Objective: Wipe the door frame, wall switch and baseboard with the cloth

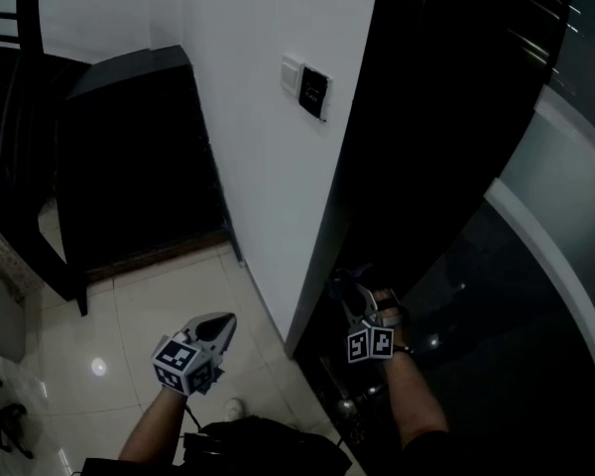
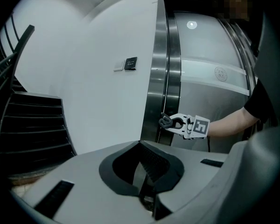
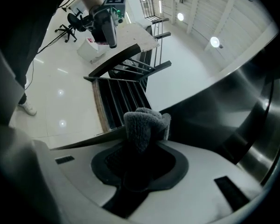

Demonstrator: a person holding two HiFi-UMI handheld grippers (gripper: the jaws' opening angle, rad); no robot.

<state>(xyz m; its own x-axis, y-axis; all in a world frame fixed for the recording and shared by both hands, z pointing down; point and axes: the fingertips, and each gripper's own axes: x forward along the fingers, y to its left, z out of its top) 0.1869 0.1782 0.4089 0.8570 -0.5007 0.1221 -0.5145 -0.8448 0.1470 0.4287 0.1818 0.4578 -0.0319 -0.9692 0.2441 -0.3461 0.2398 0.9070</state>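
At door frame (image 2: 161,69): right gripper (image 1: 349,291) jaws grip grey cloth (image 3: 144,125); left gripper (image 1: 221,323) jaws closed together; round door emblem (image 2: 220,73), possibly a logo, unreadable.

The left tool (image 1: 218,327) is held low at 7 o'clock in the head view, pointed toward 1 o'clock, jaws closed together on nothing. The right tool (image 1: 349,288), at 5 o'clock, is aimed toward 11 o'clock and clamped on the cloth (image 3: 142,125)
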